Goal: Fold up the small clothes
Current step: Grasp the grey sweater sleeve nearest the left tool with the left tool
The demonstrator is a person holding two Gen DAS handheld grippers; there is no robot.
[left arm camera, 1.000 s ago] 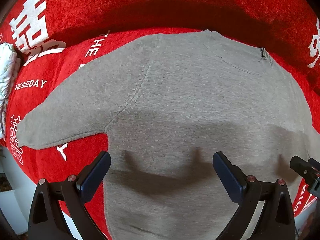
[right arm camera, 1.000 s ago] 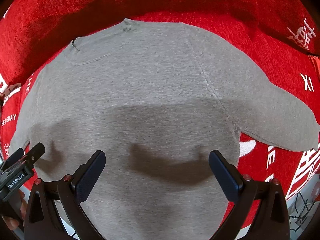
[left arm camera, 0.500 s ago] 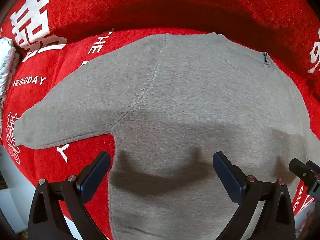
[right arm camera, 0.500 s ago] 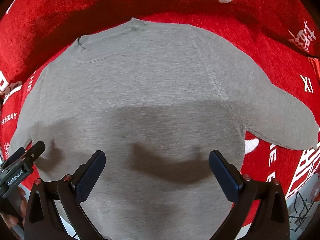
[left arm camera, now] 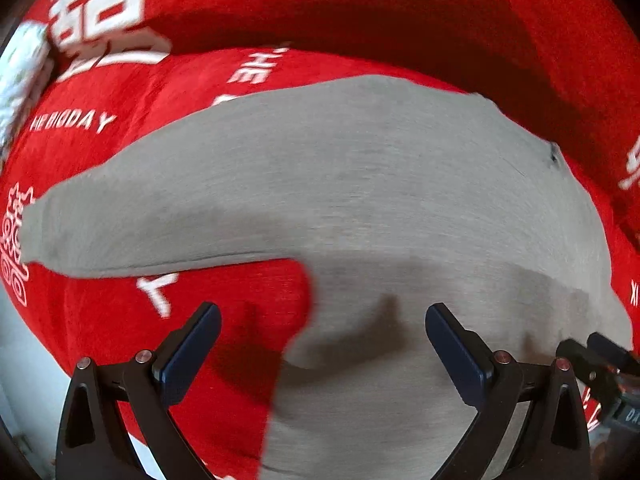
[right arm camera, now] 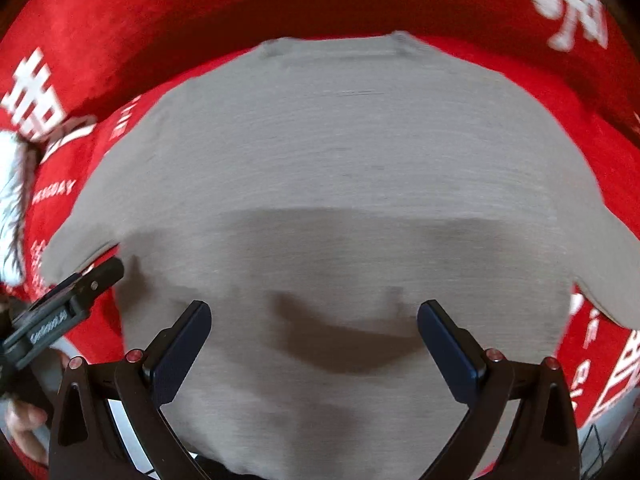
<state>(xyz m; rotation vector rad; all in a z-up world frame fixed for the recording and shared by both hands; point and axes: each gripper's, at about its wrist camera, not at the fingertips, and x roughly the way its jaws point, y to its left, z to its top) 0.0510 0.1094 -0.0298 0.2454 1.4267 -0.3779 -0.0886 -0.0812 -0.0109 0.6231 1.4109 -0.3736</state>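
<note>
Grey sweater [left arm camera: 360, 184] spread flat, front down or up not discernible, on red cover [left arm camera: 192, 128] printed with white lettering; neckline [right arm camera: 336, 50] at the far edge, hem nearest the cameras. One sleeve [left arm camera: 132, 224] extended sideways from the body toward a white fluffy item [left arm camera: 20, 76] at the cover's edge; the other sleeve [right arm camera: 600, 264] extended the opposite way. Both views motion-blurred.

Left gripper [left arm camera: 322, 344] above the sweater's side edge, just below the armpit: fingers [left arm camera: 188, 352] spread wide, nothing between them, one over bare red cover, the other over grey fabric. Contact with the cloth not discernible.

Right gripper [right arm camera: 314, 340] above the sweater's lower body, midway between the two sleeves: fingers [right arm camera: 448, 348] spread wide, empty, shadow cast on the fabric just ahead of them. Contact likewise not discernible.

Each gripper visible at the margin of the other's view, beside the sweater's hem. Part of a hand [right arm camera: 24, 428] seen beneath the left gripper, near the sweater's lower corner.
</note>
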